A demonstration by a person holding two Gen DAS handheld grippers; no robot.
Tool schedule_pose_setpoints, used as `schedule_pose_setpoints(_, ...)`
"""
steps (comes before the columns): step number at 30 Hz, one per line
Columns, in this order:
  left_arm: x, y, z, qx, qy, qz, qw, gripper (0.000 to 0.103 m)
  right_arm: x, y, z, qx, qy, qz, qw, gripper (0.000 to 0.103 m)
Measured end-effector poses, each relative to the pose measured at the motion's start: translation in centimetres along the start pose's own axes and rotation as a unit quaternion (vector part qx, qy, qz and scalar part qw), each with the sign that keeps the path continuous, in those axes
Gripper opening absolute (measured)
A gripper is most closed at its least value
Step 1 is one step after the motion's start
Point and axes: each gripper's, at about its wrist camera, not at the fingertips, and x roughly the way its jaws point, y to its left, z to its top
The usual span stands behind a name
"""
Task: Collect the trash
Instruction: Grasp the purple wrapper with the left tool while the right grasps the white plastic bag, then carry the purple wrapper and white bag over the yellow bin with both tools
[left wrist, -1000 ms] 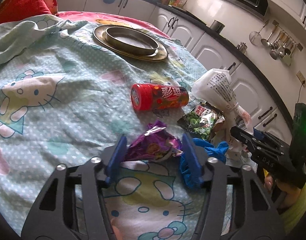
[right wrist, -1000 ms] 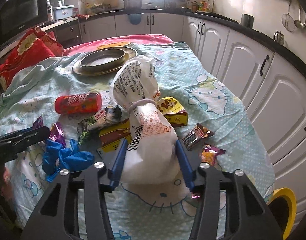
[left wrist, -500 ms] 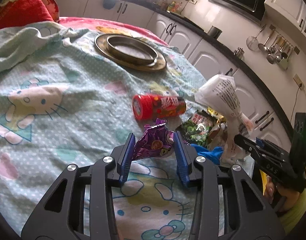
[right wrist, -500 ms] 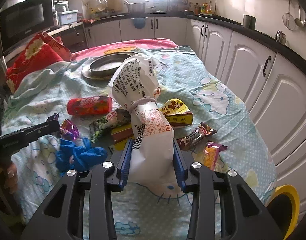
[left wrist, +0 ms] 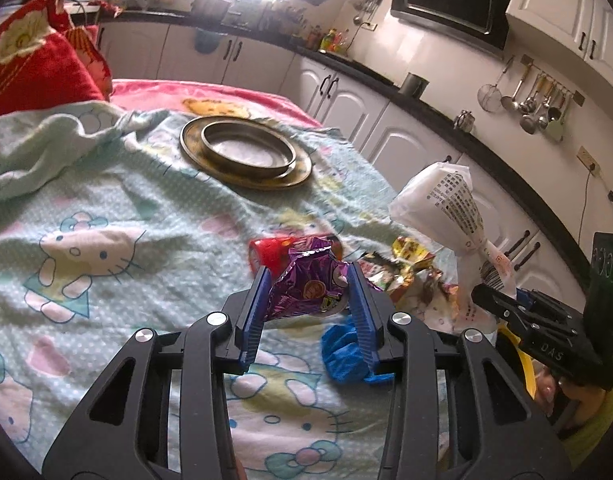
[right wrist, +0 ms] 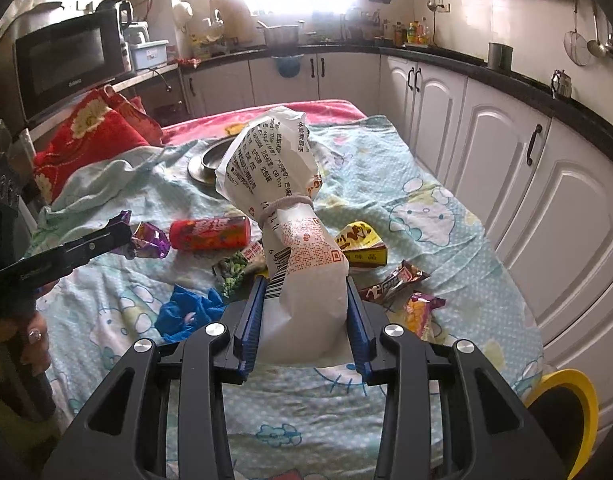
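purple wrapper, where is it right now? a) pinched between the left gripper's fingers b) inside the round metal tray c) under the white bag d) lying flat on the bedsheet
a: the purple wrapper sits clamped between the blue fingers of the left gripper, off the sheet.

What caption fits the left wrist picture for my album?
Left hand-held gripper squeezes a purple snack wrapper above the cartoon-cat bedsheet.

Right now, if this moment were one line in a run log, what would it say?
left fingers: gripping crinkled purple foil wrapper | right fingers: gripping tied white plastic bag | both lifted off cartoon-print cloth | red can: left lying
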Motion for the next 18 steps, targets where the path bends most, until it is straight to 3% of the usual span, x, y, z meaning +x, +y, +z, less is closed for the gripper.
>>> schedule_pose_setpoints(18, -1.5, -5.7, -0.3, 0.046, -0.021, -0.046, 0.9977, 0.032, -6.6, -3.4, -1.3, 0.027, -0.036, -0.027, 0.999, 0.036)
